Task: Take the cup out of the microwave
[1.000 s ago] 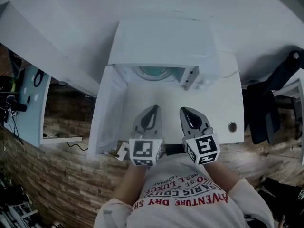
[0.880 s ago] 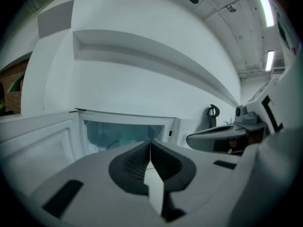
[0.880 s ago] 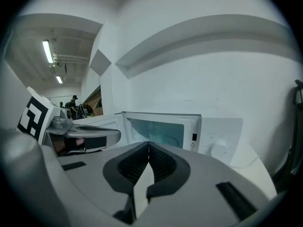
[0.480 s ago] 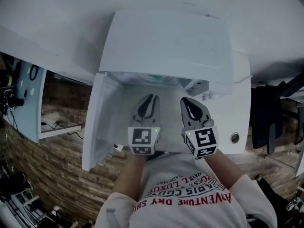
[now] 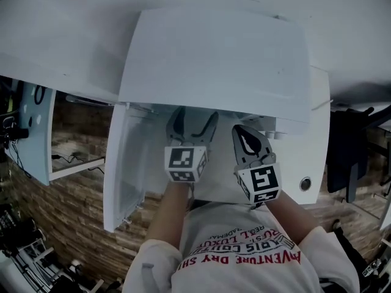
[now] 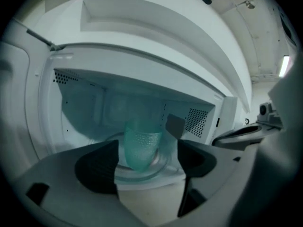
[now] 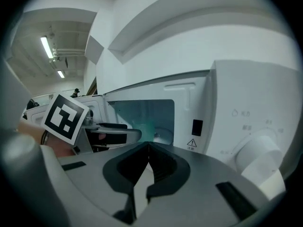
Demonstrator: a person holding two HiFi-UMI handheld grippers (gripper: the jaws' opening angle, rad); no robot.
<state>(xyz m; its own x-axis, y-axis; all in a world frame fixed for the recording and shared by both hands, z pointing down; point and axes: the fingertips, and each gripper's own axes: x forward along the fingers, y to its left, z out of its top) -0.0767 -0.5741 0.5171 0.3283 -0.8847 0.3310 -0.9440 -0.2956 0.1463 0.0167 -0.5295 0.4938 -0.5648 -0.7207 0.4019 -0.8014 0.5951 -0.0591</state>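
A white table (image 5: 318,146) bears the open microwave (image 5: 214,60).

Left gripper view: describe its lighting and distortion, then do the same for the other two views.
Left gripper view: fisheye bends the microwave edges; interior dim, teal-tinted, cup soft. Right gripper view: dark vignette corners, bright ceiling lights. Head view: dim, curved edges.

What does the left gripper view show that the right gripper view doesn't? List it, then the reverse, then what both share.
Left gripper view only: the cup upright on the glass turntable, seen through the gap of the left hand-held gripper. Its jaws have just been opening and touch nothing.
Right gripper view only: the control dial, the warning label, the marker cube of the other gripper, and the right hand-held gripper, jaws together, empty.
Both: the microwave, its cavity open.
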